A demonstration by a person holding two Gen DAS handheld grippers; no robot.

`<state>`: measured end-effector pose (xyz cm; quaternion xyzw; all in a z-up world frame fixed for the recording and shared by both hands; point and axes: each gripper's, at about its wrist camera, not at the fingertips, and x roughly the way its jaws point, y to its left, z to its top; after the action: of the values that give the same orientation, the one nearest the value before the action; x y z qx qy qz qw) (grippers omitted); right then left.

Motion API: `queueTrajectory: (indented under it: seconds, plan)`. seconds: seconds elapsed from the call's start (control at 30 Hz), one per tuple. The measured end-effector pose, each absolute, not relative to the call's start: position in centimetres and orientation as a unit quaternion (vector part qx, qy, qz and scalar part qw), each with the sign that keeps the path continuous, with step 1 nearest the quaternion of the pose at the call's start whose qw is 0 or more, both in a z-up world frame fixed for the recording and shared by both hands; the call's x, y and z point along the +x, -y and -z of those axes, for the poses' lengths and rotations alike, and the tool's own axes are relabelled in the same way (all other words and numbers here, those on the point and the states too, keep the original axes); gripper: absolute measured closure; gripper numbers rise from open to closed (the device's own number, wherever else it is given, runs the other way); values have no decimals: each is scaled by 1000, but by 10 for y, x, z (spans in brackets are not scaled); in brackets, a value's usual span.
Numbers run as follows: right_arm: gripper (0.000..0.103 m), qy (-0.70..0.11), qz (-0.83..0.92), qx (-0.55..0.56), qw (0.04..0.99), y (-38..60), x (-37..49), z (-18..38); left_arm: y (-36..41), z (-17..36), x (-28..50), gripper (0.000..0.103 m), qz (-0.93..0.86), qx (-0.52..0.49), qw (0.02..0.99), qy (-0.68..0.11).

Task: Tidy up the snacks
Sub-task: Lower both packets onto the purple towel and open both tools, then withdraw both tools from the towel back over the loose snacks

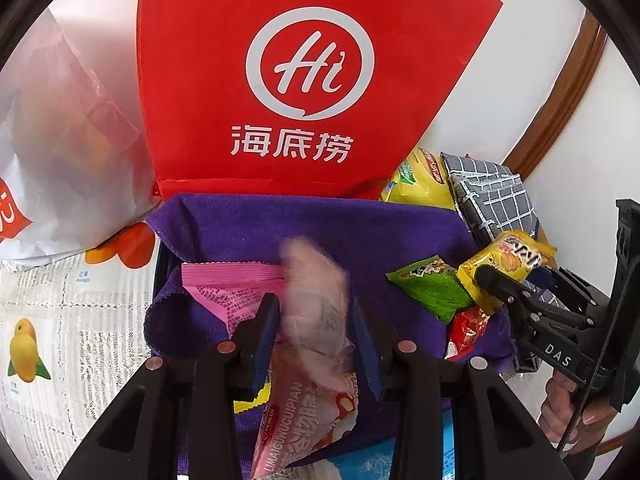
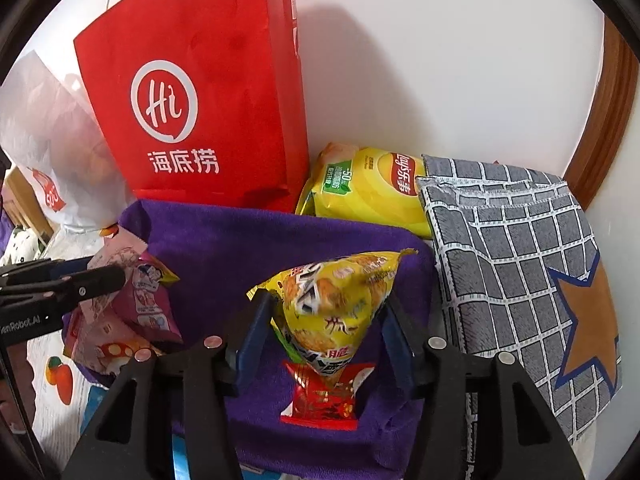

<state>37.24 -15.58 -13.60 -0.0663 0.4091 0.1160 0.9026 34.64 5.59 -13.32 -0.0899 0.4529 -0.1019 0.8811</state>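
Observation:
A purple cloth-lined bin (image 1: 360, 232) (image 2: 240, 248) lies below both grippers. My left gripper (image 1: 314, 304) stands open over it, with a blurred pale pink snack packet (image 1: 316, 292) loose between the pads. Under it lie a pink wrapper (image 1: 224, 292) and a pink-and-white packet (image 1: 308, 420). My right gripper (image 2: 328, 300) is open too; a yellow snack packet (image 2: 332, 300) (image 1: 508, 256) stands upright between its fingers with narrow gaps at the pads, above a small red packet (image 2: 320, 396) (image 1: 466, 332). A green packet (image 1: 432, 288) lies beside it.
A red paper bag (image 1: 300, 80) (image 2: 192, 100) stands behind the bin, a white plastic bag (image 1: 60, 140) to its left. A yellow chips bag (image 2: 368, 192) and a grey checked cloth bag (image 2: 520, 260) sit at the right by the wall. A fruit-print tablecloth (image 1: 60, 320) covers the table.

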Motion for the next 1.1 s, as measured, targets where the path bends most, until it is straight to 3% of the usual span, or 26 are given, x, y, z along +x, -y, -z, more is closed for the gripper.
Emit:
queueTrajectory:
  seconds: [0.13,0.57,1.1]
  plan:
    - [44,-404,-109,-65,906,159,366,132,-54,131,347,50,109,-94,878,-456]
    - [42,-388,-113,-76,911,157,319,106,-59,89,305,44,112,-79,896,-422]
    - [42,-385,-129,-19,914,171,216,104,-70,83,215,44,92,-72,895,-430]
